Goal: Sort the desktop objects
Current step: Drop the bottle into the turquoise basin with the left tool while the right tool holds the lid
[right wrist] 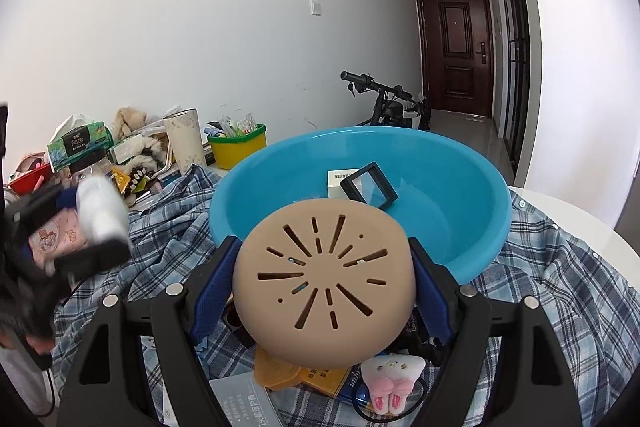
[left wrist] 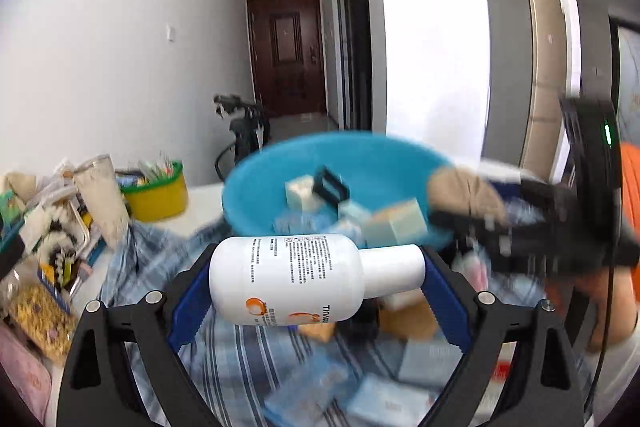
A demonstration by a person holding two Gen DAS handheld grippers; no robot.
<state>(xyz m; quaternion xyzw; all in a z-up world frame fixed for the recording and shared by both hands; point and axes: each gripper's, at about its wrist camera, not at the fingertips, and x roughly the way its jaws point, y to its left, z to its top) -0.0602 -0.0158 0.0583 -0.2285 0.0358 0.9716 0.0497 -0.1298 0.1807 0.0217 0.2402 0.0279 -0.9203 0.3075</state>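
My left gripper is shut on a white bottle with orange print, held sideways above the plaid cloth, just short of the blue basin. My right gripper is shut on a tan round slotted lid, held near the rim of the blue basin. The basin holds small boxes and a black square frame. The right gripper with the lid shows blurred in the left wrist view. The left gripper with the bottle shows blurred in the right wrist view.
A plaid shirt covers the table under the basin. Boxes, a card and a bunny charm lie below my right gripper. A yellow bin, a cup, a tissue pack and toys crowd the far left. A scooter stands behind.
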